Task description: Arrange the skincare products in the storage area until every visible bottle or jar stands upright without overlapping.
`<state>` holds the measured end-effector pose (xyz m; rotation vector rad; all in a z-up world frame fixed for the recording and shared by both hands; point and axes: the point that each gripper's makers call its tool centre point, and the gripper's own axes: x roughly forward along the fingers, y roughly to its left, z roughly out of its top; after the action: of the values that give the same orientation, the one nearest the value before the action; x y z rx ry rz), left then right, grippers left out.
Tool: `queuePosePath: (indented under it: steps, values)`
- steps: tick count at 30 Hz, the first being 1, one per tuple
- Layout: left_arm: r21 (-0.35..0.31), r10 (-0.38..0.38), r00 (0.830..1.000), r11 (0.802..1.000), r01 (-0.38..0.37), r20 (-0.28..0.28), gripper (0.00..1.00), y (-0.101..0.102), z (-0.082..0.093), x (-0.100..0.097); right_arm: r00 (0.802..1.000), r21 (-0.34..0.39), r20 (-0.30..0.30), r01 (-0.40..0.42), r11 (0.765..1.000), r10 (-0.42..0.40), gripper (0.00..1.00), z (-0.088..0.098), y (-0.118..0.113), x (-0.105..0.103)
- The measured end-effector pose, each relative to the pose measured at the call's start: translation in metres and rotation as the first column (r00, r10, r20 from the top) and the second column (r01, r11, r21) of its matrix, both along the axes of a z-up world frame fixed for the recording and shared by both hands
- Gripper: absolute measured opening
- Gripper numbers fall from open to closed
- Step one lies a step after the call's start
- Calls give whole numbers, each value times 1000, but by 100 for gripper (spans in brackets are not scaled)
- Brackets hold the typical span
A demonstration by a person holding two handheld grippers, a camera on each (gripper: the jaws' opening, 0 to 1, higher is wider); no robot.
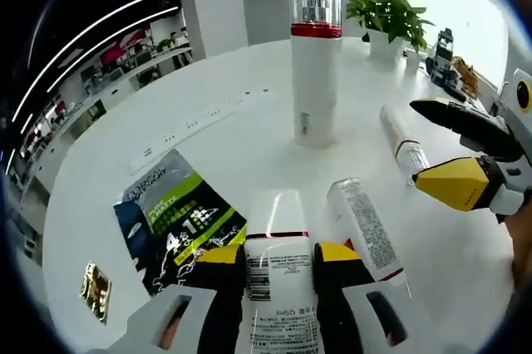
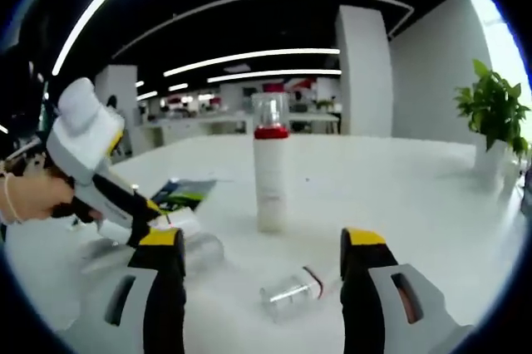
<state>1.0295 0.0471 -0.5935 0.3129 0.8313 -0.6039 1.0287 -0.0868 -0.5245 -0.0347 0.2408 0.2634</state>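
Observation:
My left gripper is shut on a white bottle with a thin red band and a printed label, held low over the white table. A tall white bottle with a red band and a clear cap stands upright farther out, also seen as the upright bottle. Two white tubes lie flat: a broad one just right of my left jaws and a slim one beyond it. My right gripper comes in from the right, open, around the slim tube's near end. In the right gripper view, my right gripper stands open above a clear-capped tube.
A dark and green sachet lies left of my left jaws, with a small gold packet nearer the table edge. A power strip runs across the table's far left. A potted plant stands at the back. A hand holds the left gripper.

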Motion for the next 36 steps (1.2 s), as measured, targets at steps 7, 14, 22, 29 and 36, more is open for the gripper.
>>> queuePosePath:
  steps: [7, 14, 22, 29, 36]
  values:
    - [-68, 15, 999, 998, -12, 38, 31, -2, 25, -5, 1000, 36, 23, 10, 999, -11, 75, 5, -1, 1]
    - [-160, 20, 991, 987, 1, 133, 31, 1, 62, -7, 999, 64, 34, -3, 998, 0, 75, 8, 2, -2]
    - [-290, 66, 969, 957, 6, 238, 31, 16, 98, -8, 999, 94, 39, -16, 995, 13, 76, 8, 6, -4]
    - [-399, 134, 936, 917, 8, 325, 31, 29, 130, -16, 990, 90, 103, -108, 990, 98, 79, 17, 28, -9]
    - [-424, 181, 880, 905, 25, 439, 31, 49, 166, -15, 956, 101, 163, -261, 960, 243, 82, 27, 74, -21]
